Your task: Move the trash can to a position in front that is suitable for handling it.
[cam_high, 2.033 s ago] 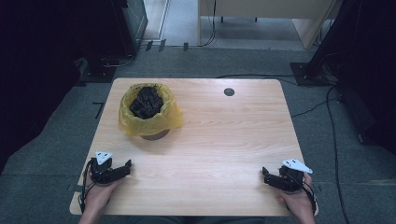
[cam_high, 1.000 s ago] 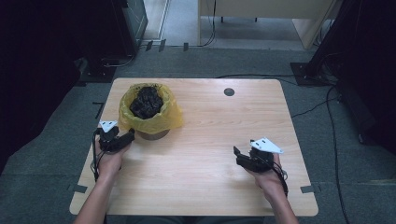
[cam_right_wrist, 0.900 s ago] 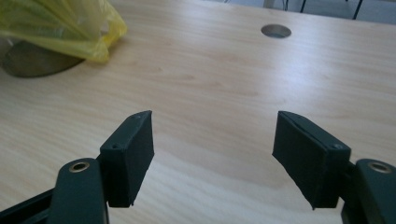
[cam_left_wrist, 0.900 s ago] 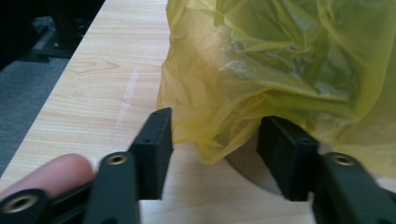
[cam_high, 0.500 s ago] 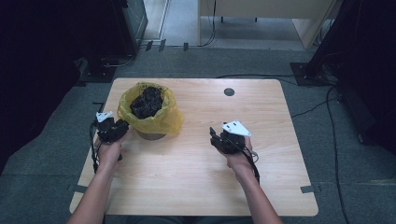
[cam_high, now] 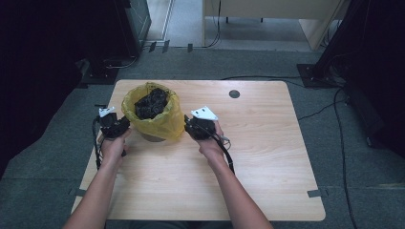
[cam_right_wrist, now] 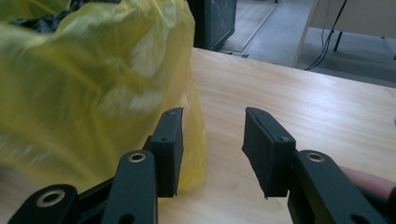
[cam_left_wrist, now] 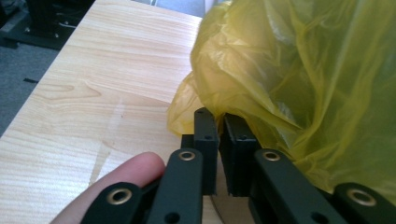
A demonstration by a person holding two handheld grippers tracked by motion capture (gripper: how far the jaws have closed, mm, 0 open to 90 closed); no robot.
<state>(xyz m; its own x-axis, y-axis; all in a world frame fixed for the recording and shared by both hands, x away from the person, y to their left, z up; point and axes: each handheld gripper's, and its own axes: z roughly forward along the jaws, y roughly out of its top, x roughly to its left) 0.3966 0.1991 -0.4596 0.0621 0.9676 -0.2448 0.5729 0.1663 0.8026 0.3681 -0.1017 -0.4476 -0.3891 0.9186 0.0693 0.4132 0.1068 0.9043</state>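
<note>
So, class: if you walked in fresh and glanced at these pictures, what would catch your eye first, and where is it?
The yellow bag stands out first: it lines a pot at the back left of the wooden table and is full of dark stuff. Next come the two grippers flanking it: the left gripper has its jaws nearly closed at a fold of the bag, while the right gripper is wide open beside the bag.

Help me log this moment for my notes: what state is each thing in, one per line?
yellow bag: open at the top, draped over a container, filled with dark stuff.
dark contents: heaped up to the bag's mouth.
left gripper: jaws nearly closed, tips at a fold of the bag; whether they pinch it is unclear.
right gripper: jaws open, beside the bag.
table: bare wood, with a round hole.
</note>
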